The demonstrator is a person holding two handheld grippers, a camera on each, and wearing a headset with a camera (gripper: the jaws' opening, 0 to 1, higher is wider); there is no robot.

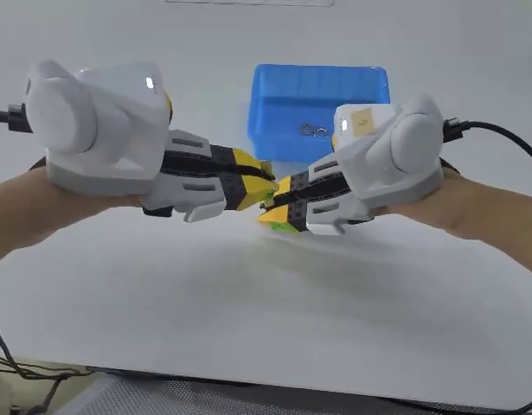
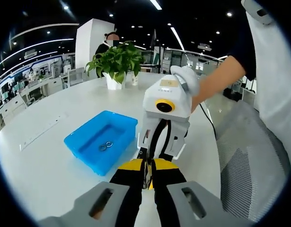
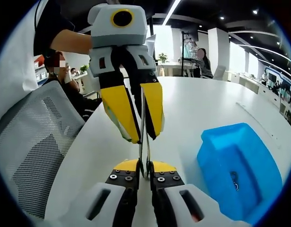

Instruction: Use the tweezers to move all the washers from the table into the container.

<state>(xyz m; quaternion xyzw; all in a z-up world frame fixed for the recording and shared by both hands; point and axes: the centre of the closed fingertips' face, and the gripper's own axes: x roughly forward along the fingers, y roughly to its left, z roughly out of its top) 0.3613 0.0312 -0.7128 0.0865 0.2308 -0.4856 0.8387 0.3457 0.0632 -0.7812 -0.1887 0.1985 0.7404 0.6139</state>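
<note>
Left hand-held gripper (image 1: 264,183) and right hand-held gripper (image 1: 278,204) meet tip-to-tip, both clenched on thin metal tweezers (image 3: 144,142). Metal washers (image 1: 315,130) sit in blue plastic container (image 1: 274,95), just behind on white desk (image 1: 248,303). Green potted plant (image 2: 118,59) stands further back.

The left gripper (image 1: 267,183) and right gripper (image 1: 271,211) are both showing white shells, black linkages and yellow tips. The thin tweezers (image 3: 144,137) between them seem to be gleaming silver, though they are too slim to be sure. The container (image 1: 278,147) is glowing bright blue, and the washers (image 1: 314,130) inside are looking grey. The surface (image 1: 248,303) is showing plain white. A plant (image 2: 118,59) is showing green leaves over a white pot (image 2: 113,81), and a chair (image 3: 27,151) is showing grey mesh.
</note>
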